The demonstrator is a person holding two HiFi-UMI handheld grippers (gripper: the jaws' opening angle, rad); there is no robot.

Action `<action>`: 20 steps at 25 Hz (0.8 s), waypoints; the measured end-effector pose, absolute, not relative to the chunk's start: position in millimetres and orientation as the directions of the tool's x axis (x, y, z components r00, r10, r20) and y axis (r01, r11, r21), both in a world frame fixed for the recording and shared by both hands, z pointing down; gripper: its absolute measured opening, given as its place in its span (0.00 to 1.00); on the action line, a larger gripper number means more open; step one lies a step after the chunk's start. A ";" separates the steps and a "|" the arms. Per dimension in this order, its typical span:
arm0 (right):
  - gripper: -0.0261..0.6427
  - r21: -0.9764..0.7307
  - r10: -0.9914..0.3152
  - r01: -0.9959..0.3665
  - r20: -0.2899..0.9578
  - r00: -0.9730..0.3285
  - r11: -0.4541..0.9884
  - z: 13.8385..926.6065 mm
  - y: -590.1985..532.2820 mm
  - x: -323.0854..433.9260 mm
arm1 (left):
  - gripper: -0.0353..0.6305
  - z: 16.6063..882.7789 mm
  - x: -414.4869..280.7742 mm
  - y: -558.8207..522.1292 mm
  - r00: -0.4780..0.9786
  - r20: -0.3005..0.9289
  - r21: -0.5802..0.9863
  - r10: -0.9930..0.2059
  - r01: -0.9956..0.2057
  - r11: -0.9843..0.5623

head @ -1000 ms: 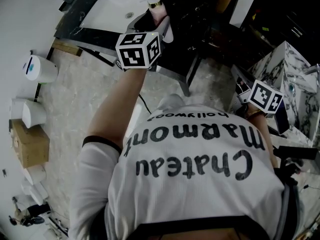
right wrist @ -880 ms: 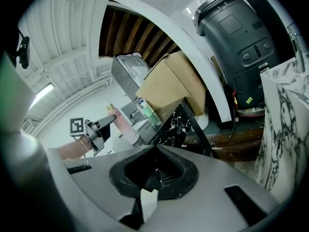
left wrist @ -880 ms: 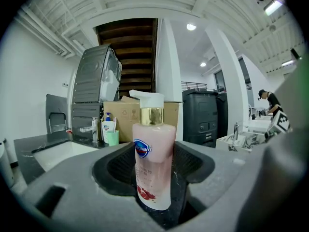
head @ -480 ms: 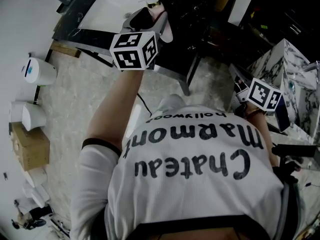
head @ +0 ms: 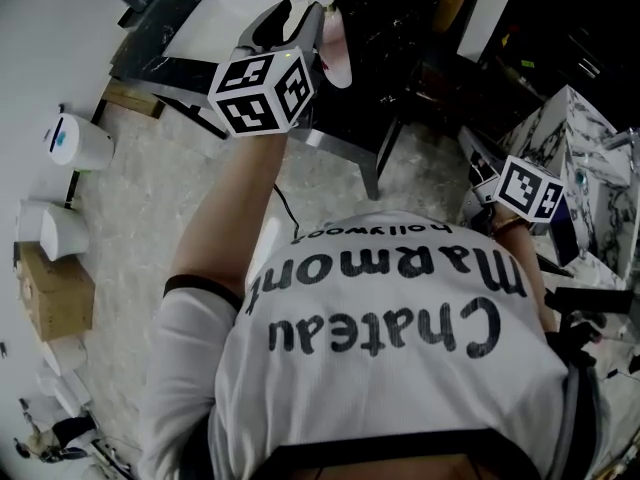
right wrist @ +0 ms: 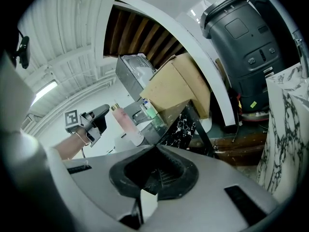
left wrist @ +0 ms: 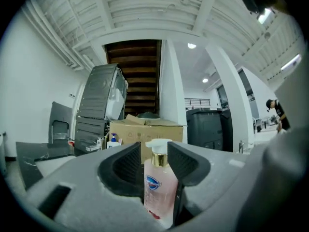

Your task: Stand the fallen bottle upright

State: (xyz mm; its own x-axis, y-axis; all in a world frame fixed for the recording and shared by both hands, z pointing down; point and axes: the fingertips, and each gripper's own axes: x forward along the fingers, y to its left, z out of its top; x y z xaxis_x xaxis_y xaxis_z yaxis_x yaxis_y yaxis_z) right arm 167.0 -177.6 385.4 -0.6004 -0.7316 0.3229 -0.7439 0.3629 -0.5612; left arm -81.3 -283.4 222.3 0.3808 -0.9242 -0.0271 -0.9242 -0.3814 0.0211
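A pink soap bottle (left wrist: pixel 158 187) with a white pump and gold collar stands upright between the jaws of my left gripper (left wrist: pixel 155 148). These jaws have just been closing, and their dark pads now press on the bottle's sides. In the head view the left gripper (head: pixel 298 16) reaches out over the dark table (head: pixel 400 28), with the bottle (head: pixel 337 56) beside it. In the right gripper view the bottle (right wrist: pixel 128 125) hangs tilted from the left gripper (right wrist: pixel 106 111), clear of the table. My right gripper (right wrist: pixel 154 148) is shut and holds nothing. Its marker cube (head: pixel 530 190) stays near my right side.
A white board (head: pixel 215 28) lies left of the table. A marbled white block (head: pixel 580 138) stands at the right. White canisters (head: pixel 80 140) and a cardboard box (head: pixel 55 293) sit on the floor at left. More bottles (right wrist: pixel 149 109) and a large box (right wrist: pixel 178 88) lie beyond the table.
My left gripper has risen toward the top of the head view, carrying the bottle with it. The right gripper has stayed in place.
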 end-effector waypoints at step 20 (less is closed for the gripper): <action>0.06 -0.566 -0.784 -0.700 0.145 -0.604 0.435 317.7 -150.5 119.8 | 0.12 151.0 -176.8 -165.3 0.276 -0.282 0.162 -0.919 -0.930 -0.329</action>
State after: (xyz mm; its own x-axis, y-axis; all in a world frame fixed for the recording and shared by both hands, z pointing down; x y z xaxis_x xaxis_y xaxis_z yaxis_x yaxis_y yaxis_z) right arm 119.8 -150.5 317.7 -0.6039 -0.7838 0.1447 -0.7001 0.4348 -0.5664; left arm -176.8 -165.3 151.0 0.2762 -0.9187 -0.2822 -0.9302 -0.3294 0.1618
